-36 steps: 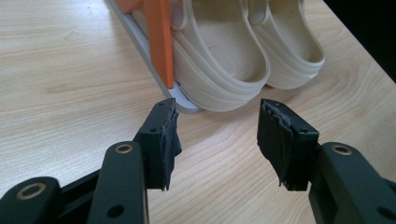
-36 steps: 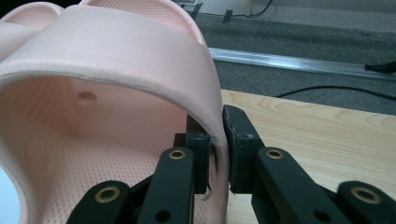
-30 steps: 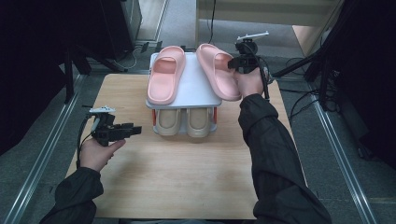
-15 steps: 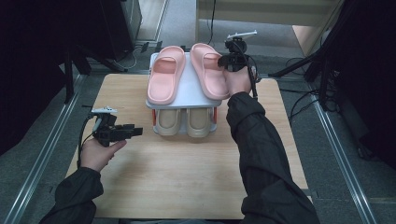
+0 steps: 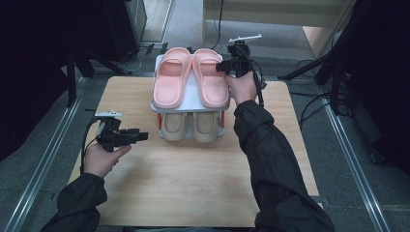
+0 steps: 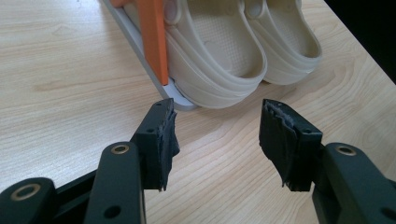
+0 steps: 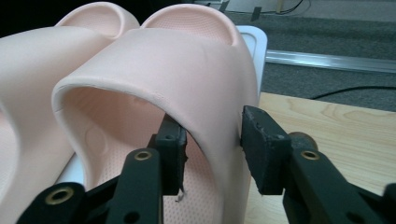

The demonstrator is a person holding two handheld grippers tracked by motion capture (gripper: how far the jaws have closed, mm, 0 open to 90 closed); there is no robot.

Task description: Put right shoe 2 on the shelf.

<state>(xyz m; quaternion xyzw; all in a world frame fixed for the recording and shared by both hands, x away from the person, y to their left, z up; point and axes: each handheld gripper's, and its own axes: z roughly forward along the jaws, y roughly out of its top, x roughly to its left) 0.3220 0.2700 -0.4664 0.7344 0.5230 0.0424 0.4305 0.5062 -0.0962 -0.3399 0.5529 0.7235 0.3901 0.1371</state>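
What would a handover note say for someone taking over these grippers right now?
Right gripper: its fingers straddle the strap of the right pink slipper on the rack's top shelf; they have just been opening, pads off it.
Left gripper: open, empty, near the beige clogs on the lower shelf.
Done: both pink slippers sit side by side on top.
Left: probably withdraw the right gripper.

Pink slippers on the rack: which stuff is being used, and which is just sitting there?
In use:
right pink slipper, between the right claw jaws, which have just been opening
shoe rack

Just there:
beige clogs
left claw, open
left pink slipper
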